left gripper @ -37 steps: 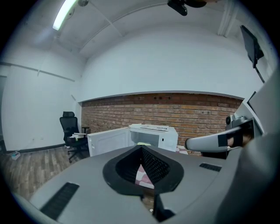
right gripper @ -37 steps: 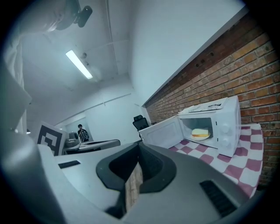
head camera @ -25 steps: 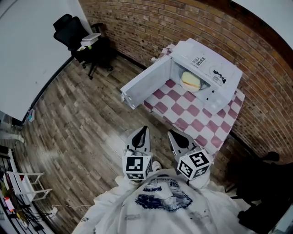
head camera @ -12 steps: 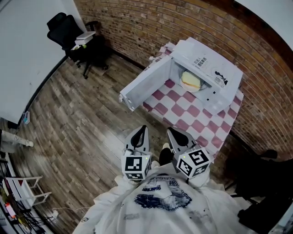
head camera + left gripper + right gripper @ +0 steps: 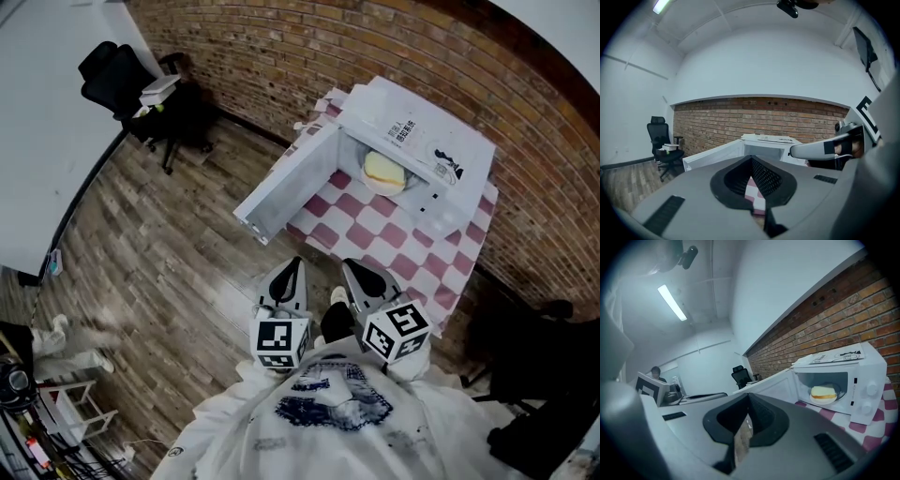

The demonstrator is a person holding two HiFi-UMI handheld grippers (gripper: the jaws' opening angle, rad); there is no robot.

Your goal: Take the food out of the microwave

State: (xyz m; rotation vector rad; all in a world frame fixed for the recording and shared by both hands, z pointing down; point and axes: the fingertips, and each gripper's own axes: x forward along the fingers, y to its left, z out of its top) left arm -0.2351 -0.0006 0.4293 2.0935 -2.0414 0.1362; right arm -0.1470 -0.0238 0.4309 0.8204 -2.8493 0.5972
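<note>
We find the food (image 5: 384,170) inside the microwave (image 5: 450,131), door (image 5: 281,183) swung wide; its top label (image 5: 405,130) is unreadable; left gripper (image 5: 294,266) and right gripper (image 5: 350,269) both pressed together, empty, short of the checked cloth (image 5: 375,236).

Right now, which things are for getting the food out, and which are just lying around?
For the job:
- microwave
- open door
- food inside
- left tongs and right tongs, both shut and empty

Just lying about:
- black office chair
- white stack on its seat
- checked tablecloth under the microwave
- white rack
</note>
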